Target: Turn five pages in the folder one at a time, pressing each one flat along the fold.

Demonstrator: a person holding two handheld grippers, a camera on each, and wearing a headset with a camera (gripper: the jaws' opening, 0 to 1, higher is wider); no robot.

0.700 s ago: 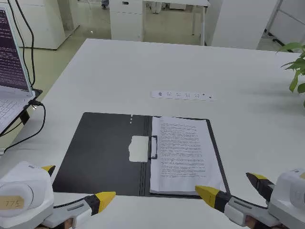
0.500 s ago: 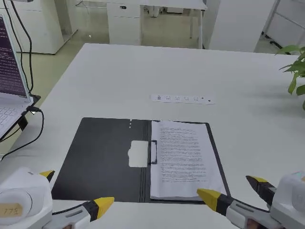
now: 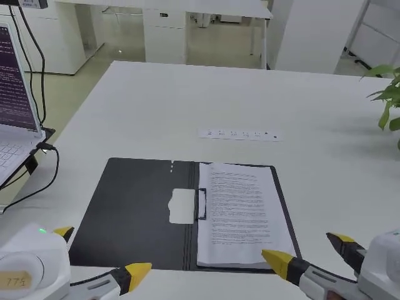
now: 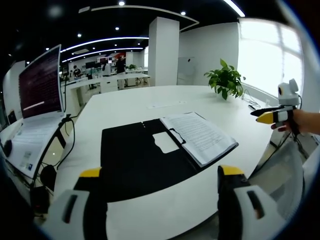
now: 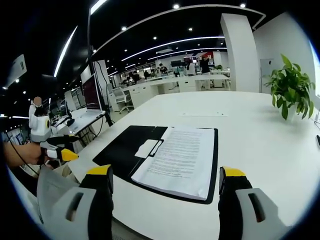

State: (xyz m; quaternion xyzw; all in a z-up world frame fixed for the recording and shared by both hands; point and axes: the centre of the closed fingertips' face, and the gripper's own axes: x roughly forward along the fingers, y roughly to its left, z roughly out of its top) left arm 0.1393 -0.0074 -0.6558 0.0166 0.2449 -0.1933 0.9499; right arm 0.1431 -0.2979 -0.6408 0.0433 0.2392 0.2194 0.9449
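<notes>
A black folder (image 3: 134, 212) lies open on the white table, its left cover bare apart from a white label. A stack of printed pages (image 3: 240, 209) rests flat on its right half, held by a clip (image 3: 201, 203) at the fold. My left gripper (image 3: 101, 252) hovers open before the folder's near left corner, nothing between its yellow tips. My right gripper (image 3: 309, 249) is open off the pages' near right corner. The left gripper view shows its own gripper (image 4: 160, 172) short of the folder (image 4: 145, 155). The right gripper view shows its own gripper (image 5: 166, 171) facing the pages (image 5: 180, 160).
An open laptop (image 3: 12, 94) with a black cable (image 3: 44, 162) stands at the left edge. A white power strip (image 3: 240, 134) lies beyond the folder. A green plant (image 3: 387, 94) sits at the right. The table's front edge runs just under the grippers.
The head camera has shifted a little, so the folder sits slightly lower in the picture. Both grippers stay open near the front edge, and the pages have not moved.
</notes>
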